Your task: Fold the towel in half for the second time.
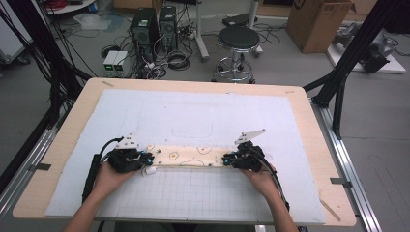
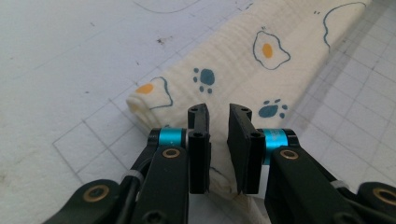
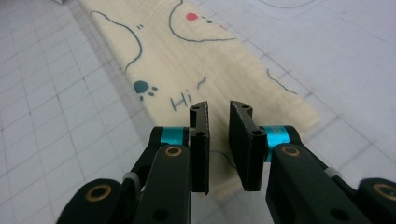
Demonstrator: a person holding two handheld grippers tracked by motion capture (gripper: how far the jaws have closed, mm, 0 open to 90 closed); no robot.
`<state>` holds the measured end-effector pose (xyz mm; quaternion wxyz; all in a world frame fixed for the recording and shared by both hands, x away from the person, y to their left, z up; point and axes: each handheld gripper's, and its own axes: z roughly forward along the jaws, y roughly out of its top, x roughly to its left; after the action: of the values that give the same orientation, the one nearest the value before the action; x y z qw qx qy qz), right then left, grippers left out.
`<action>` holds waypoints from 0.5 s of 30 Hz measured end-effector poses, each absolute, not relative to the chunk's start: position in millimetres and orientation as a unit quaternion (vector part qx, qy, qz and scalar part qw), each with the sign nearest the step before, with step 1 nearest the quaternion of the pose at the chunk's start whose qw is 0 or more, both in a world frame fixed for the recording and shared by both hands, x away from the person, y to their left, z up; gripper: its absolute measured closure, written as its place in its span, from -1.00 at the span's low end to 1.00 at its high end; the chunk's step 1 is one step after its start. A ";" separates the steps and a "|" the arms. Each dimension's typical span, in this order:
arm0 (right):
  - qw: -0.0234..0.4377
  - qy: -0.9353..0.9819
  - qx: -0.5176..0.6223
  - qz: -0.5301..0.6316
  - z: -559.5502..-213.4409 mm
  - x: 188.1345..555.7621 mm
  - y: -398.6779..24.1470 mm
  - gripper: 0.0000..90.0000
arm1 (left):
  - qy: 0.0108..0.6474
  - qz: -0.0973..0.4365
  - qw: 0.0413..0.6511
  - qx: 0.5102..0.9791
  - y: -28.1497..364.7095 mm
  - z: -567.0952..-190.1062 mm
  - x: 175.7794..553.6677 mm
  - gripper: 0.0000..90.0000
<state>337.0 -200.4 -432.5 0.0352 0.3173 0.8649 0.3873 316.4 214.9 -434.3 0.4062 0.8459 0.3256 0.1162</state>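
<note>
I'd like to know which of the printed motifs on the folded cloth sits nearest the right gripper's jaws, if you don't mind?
The handwritten "Hi~", just ahead of the right gripper; the blue paw print and red dot lie farther along the cloth.

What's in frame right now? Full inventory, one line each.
folded cloth: 1, cream with egg and paw prints, lying in a strip on the mat between both claws
mat: 1, white, part gridded, covering the table
table: 1, light wood, under the mat
stool: 1, black seat, on the floor beyond the table
computer towers: 2, black, on the floor behind the table
cardboard box: 1, brown, floor at far right
left claw: 1, black with blue accents, jaws slightly apart over the cloth's left end
right claw: 1, black with blue accents, jaws slightly apart over the cloth's right end
</note>
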 end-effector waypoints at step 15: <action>0.065 0.834 0.334 0.435 -415.3 335.2 -218.3 0.41 | 0.359 0.121 0.447 0.810 224.1 -422.8 319.9 0.45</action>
<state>335.2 -218.3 -415.3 0.0649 0.3339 0.8335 0.4354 319.9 224.1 -422.8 0.4472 0.8104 0.3586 0.1213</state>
